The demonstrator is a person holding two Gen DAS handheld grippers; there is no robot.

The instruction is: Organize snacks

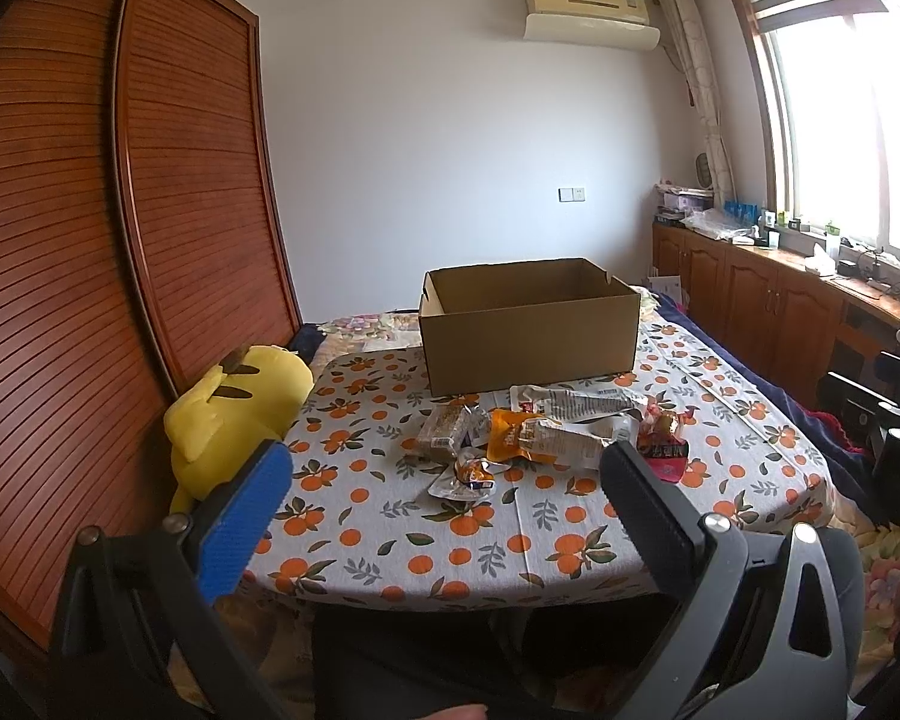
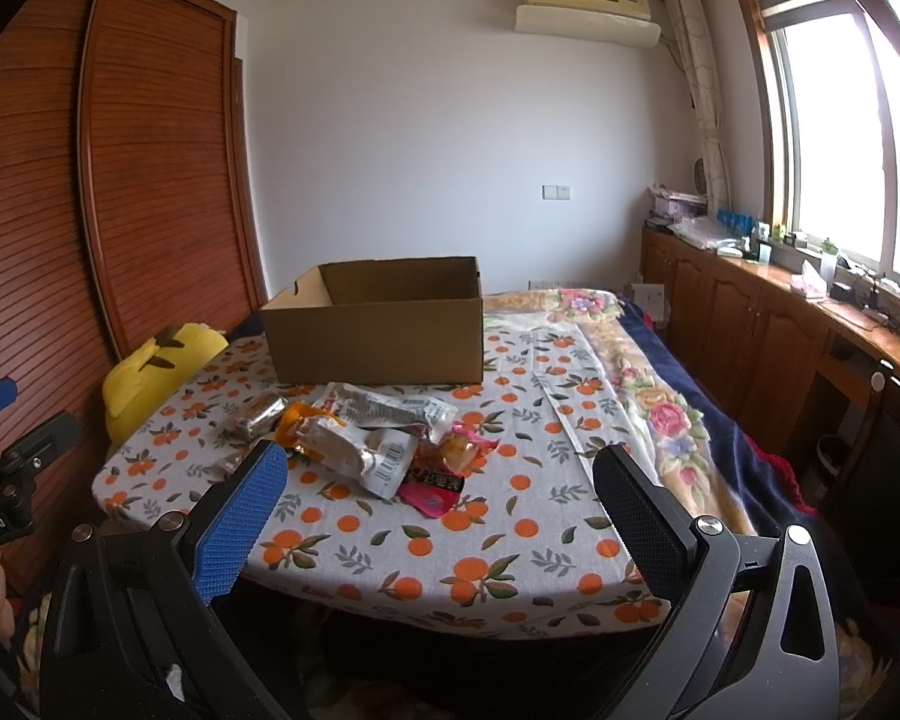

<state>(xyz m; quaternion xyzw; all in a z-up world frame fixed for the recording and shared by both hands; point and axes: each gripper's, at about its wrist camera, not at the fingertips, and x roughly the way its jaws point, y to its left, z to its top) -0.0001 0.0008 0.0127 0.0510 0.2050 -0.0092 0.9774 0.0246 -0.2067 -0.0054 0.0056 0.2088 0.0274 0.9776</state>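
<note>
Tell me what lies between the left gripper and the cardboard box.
In the left wrist view, the pile of snack packets lies on the orange-print tablecloth between the open left gripper and the cardboard box.

White walls, slatted wooden wardrobe left, air conditioner high up, bright window right over low wooden cabinets, bed with floral bedding beneath.
</note>
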